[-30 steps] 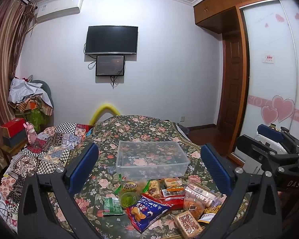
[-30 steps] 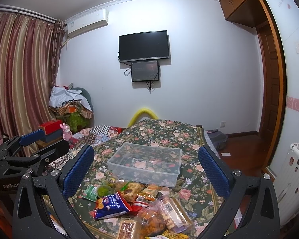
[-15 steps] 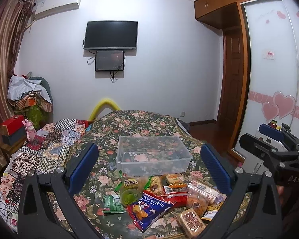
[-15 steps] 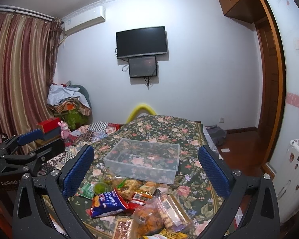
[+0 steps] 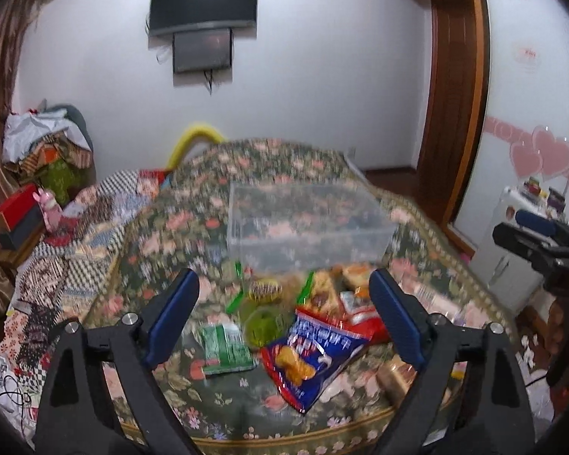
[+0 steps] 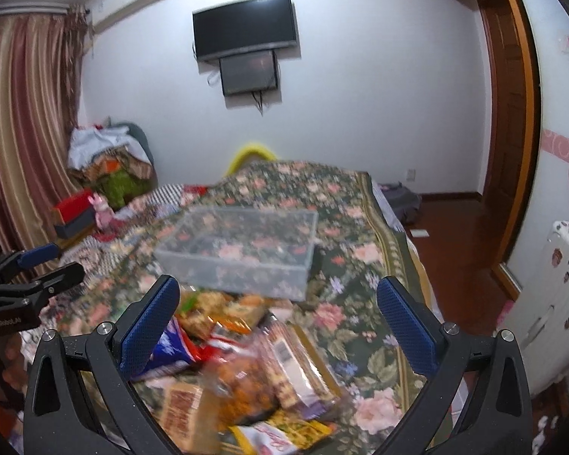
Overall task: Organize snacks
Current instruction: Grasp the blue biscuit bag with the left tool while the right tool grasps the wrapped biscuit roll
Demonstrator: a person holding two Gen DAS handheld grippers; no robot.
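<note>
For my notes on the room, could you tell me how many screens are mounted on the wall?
2. A large black television hangs high on the white wall, and a smaller dark screen sits directly beneath it, touching its lower edge. None appears hidden.

The clear plastic box [image 5: 307, 227] at frame centre looks smooth and see-through, sitting on a matt floral cloth [image 5: 208, 227]. Below it, the blue snack bag [image 5: 315, 356] and green packet [image 5: 225, 347] are glossy foil. At right, the wooden door frame [image 6: 512, 151] shines with varnish; the striped curtain [image 6: 22, 132] at left looks satiny.
</note>
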